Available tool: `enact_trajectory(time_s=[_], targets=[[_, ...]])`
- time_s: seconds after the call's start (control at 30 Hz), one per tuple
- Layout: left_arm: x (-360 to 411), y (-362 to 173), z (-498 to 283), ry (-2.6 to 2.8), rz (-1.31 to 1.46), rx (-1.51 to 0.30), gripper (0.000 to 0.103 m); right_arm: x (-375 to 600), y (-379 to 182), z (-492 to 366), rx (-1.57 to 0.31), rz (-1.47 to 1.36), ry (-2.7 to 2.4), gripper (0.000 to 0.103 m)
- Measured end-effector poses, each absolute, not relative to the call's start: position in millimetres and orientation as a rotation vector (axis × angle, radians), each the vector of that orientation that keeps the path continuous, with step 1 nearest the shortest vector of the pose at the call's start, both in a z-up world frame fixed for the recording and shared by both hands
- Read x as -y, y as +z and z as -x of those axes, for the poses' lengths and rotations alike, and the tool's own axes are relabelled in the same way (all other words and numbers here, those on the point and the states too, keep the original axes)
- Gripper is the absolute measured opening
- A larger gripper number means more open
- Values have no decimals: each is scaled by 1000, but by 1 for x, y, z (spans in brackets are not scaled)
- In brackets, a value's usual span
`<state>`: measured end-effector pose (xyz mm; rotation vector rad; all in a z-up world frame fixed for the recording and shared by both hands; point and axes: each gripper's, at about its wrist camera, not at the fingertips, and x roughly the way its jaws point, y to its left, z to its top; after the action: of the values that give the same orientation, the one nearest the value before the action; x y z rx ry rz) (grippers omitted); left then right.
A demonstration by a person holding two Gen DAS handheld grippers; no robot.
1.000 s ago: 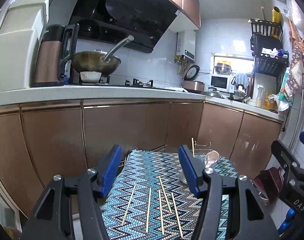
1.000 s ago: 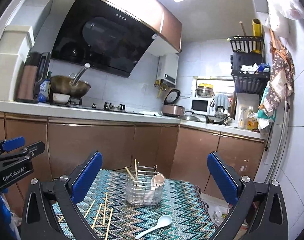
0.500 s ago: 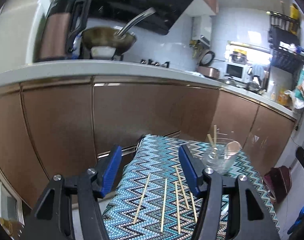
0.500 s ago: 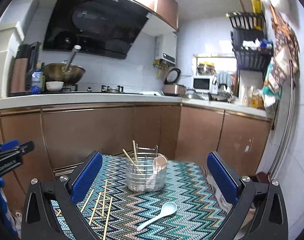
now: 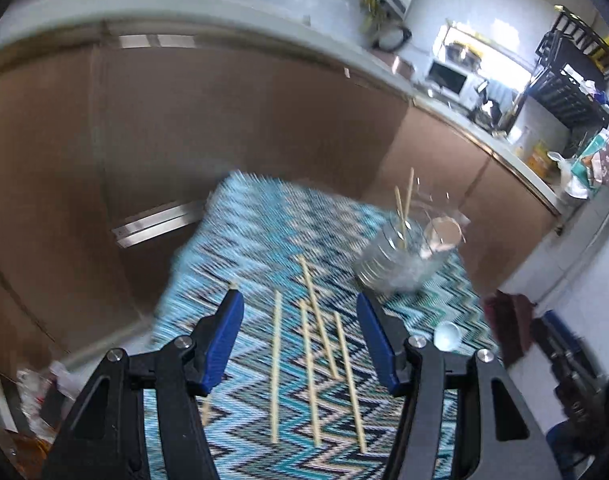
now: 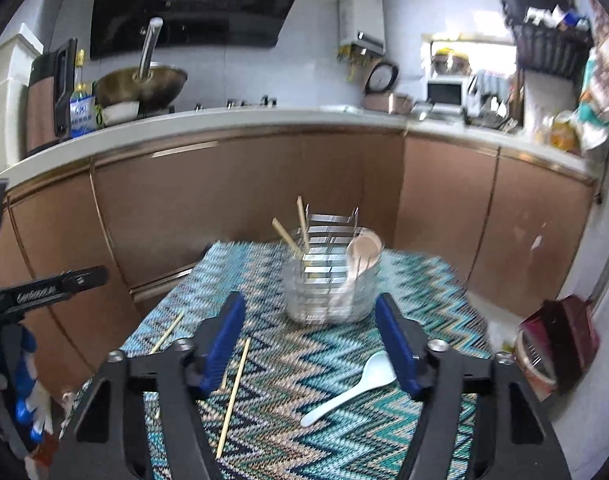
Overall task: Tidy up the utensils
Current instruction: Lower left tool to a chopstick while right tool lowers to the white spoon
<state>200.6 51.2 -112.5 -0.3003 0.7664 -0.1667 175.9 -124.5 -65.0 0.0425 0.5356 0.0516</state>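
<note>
We see loose wooden chopsticks [image 5: 316,344] lying roughly parallel on the zigzag tablecloth [image 5: 256,240], just in front of the wire utensil holder [image 6: 330,276], on its left side. The holder stands upright near the far edge of the cloth and already carries two chopsticks [image 6: 302,220] leaning out of it and a pale spoon [image 6: 362,248] bowl-up, so we judge part of the sorting is done. A white soup spoon [image 6: 352,388] lies flat in front of the holder, to its right, handle pointing toward us.

Our left gripper [image 5: 300,340] hangs tilted down over the chopstick row, jaws apart with nothing between the pads; several sticks show through the gap, which suits a pick from above. We judge it is lining up on one stick, though motion blur hides which.

Our right gripper [image 6: 312,344] points at the holder with the white spoon just inside its right finger [image 6: 396,348]. Its jaws are closing, yet nothing sits between them and the pads touch nothing. Probably it narrows ahead of a spoon pick.

Behind the holder run brown cabinets [image 6: 244,200] under a pale countertop [image 6: 264,116] with a wok [image 6: 140,84] on the stove.
</note>
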Motion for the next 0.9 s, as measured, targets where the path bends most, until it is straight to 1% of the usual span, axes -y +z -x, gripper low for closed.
enact_trajectory(time_s=[0.13,0.17,0.37,0.47,0.53,0.57,0.73,0.9], targets=[[-39,-133,-242,-214,301,-877,54,146,-83,-191,-599,-89,52,53],[-36,-137,-251,-218,295,-899,51,153,-87,-195,-613,-101,42,53],[-10,-169,-309,-244,242,-1029,47,205,-122,-221,-718,-174,-1,53],[-1,-187,-336,-246,226,-1096,42,229,-144,-237,-776,-229,5,50],[2,-201,-354,-241,225,-1143,39,246,-161,-249,-822,-288,37,46],[3,-205,-358,-238,223,-1156,37,251,-168,-254,-839,-313,53,45],[10,-223,-381,-218,203,-1210,33,266,-198,-274,-896,-400,118,36],[17,-233,-397,-191,170,-1249,29,267,-216,-285,-912,-419,162,35]])
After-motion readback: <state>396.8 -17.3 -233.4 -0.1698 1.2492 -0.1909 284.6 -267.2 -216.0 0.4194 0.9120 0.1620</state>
